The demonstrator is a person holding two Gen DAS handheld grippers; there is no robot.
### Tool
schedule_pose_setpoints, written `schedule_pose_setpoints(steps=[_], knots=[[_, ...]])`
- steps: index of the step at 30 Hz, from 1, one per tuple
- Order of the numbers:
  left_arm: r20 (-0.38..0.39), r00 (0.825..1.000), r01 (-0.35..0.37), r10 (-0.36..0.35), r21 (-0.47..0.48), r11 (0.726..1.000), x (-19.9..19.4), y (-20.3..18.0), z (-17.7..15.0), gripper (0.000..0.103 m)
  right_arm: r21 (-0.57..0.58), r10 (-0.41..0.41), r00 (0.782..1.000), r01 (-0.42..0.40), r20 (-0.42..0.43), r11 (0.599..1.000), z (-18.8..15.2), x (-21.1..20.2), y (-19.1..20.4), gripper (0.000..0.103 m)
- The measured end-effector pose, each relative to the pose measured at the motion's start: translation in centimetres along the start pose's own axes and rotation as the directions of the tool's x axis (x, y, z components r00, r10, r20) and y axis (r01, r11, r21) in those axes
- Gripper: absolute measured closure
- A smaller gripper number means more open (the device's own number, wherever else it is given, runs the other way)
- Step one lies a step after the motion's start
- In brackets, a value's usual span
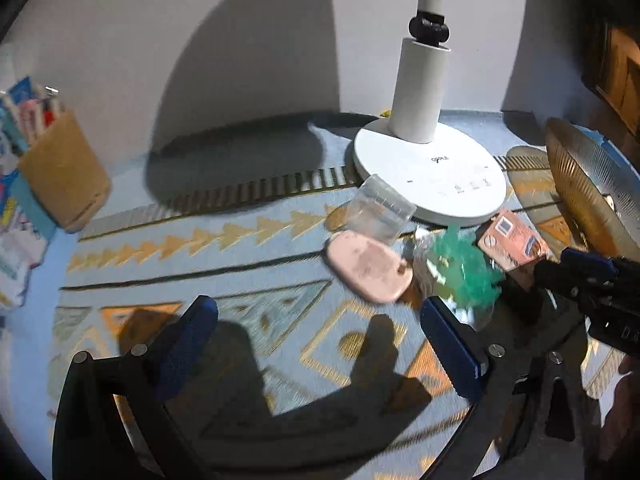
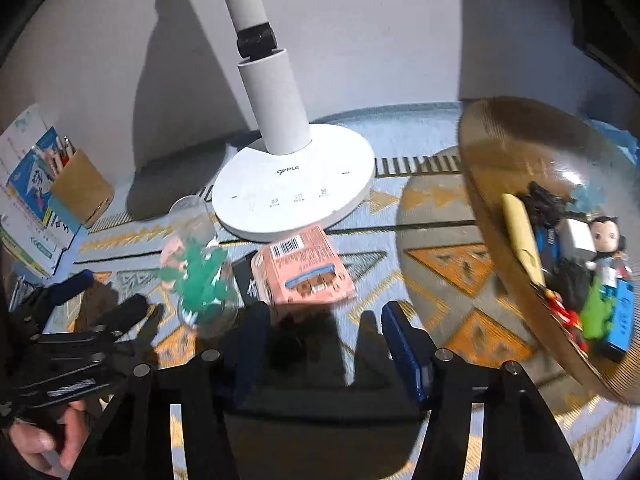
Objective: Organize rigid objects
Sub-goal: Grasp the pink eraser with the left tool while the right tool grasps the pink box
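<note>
A pink box (image 2: pixel 306 276) with a barcode lies on the patterned cloth just ahead of my right gripper (image 2: pixel 320 336), which is open and empty. The box also shows in the left wrist view (image 1: pixel 514 242). A clear bag of green pieces (image 2: pixel 200 280) lies to its left and shows in the left wrist view (image 1: pixel 460 268). A flat pink oval object (image 1: pixel 370 266) and a clear plastic box (image 1: pixel 380 210) lie ahead of my left gripper (image 1: pixel 320 340), which is open and empty. An amber glass bowl (image 2: pixel 500 152) at the right holds a doll, blue items and several small toys.
A white lamp base (image 2: pixel 294 184) stands behind the objects, also in the left wrist view (image 1: pixel 432 172). A brown pen holder (image 1: pixel 66 172) and books (image 2: pixel 32 184) stand at the left by the wall. The left gripper (image 2: pixel 72 300) shows at the right view's left edge.
</note>
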State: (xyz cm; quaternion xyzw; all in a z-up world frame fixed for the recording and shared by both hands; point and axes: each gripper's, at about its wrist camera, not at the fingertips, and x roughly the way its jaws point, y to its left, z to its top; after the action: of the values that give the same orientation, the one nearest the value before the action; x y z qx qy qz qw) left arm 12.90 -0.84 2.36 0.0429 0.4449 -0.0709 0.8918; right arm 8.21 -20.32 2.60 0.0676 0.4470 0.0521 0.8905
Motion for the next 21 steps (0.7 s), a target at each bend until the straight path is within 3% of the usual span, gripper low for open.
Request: schedule_pose_setpoints(steps=[8, 13, 14, 15, 16, 17, 19, 21], knots=[[-0.007, 1.000, 0.015, -0.015, 0.014, 1.000, 1.9, -1.1, 1.3, 0.002, -0.003, 0.043, 0.999, -0.043, -0.027, 0.999, 0.9, 2.4, 0.1, 0.045], [-0.015, 1.000, 0.018, -0.019, -0.034, 0.999, 2.6, -0.4, 1.9, 0.001, -0.004, 0.044, 0.999, -0.044, -0.016, 0.999, 1.4, 2.9, 0.2, 0.045], [-0.020, 0.999, 0.024, -0.025, -0.045, 0.999, 2.7, -0.1, 1.8, 0.003, -0.010, 0.040, 0.999, -0.040, -0.010, 0.999, 1.5, 2.9, 0.3, 0.046], [-0.029, 0.999, 0.019, -0.021, -0.056, 0.998, 2.8, 0.2, 1.8, 0.012, -0.012, 0.037, 0.999, -0.038, -0.005, 0.999, 1.4, 2.9, 0.3, 0.047], [-0.042, 0.999, 0.032, -0.035, -0.070, 0.997, 3.0, 0.6, 1.6, 0.013, -0.006, 0.032, 0.999, -0.032, 0.005, 0.999, 1.4, 2.8, 0.2, 0.057], [-0.043, 0.998, 0.050, -0.054, -0.089, 0.995, 2.8, 1.0, 1.5, 0.018, 0.006, 0.010, 1.000, -0.010, 0.020, 1.000, 1.3, 2.6, 0.0, 0.057], [-0.040, 0.997, 0.057, -0.061, -0.108, 0.993, 2.5, 1.7, 1.2, 0.018, 0.037, -0.020, 0.999, 0.019, 0.029, 0.999, 1.2, 2.4, -0.8, 0.057], [-0.036, 0.998, 0.043, -0.048, -0.122, 0.992, 2.1, 2.3, 0.8, 0.019, 0.067, 0.003, 1.000, -0.004, 0.025, 0.998, 1.2, 2.4, -1.5, 0.057]])
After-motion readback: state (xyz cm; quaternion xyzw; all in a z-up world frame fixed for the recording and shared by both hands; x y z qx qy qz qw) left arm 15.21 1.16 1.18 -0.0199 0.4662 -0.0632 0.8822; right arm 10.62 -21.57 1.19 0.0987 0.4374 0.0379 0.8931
